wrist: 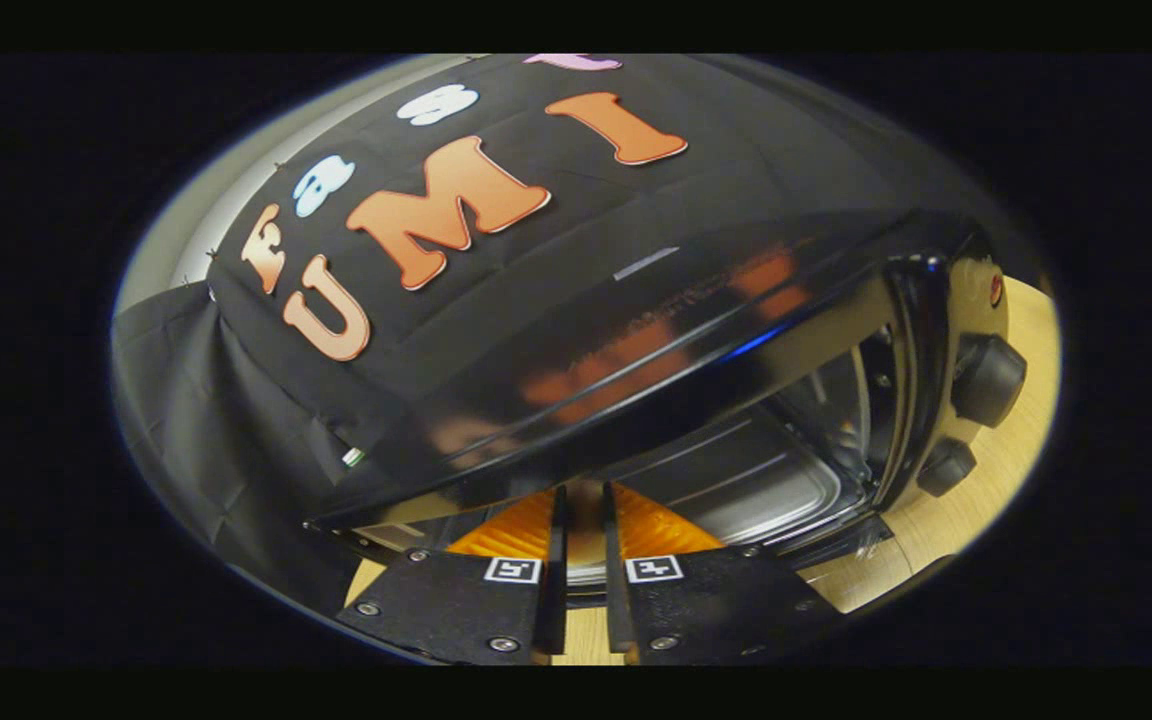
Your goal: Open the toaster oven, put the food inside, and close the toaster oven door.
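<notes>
The black toaster oven [696, 300] fills the space just ahead of me, tilted in my view, with its glossy top above my fingers. Its door [836, 545] hangs open and down at the lower front, and the metal inside [746, 470] with its tray lies bare beyond the fingertips. My gripper [584, 495] reaches into the mouth of the oven. Its fingers stand close together, and a thin tan-brown piece of food [584, 525] fills the narrow gap between them. Most of the food is hidden by the fingers.
Two black knobs [986, 380] and a small red light [996, 290] sit on the oven's right-hand panel. The oven stands on a light wooden table [996, 480]. Black cloth hangs behind and to the left of the oven.
</notes>
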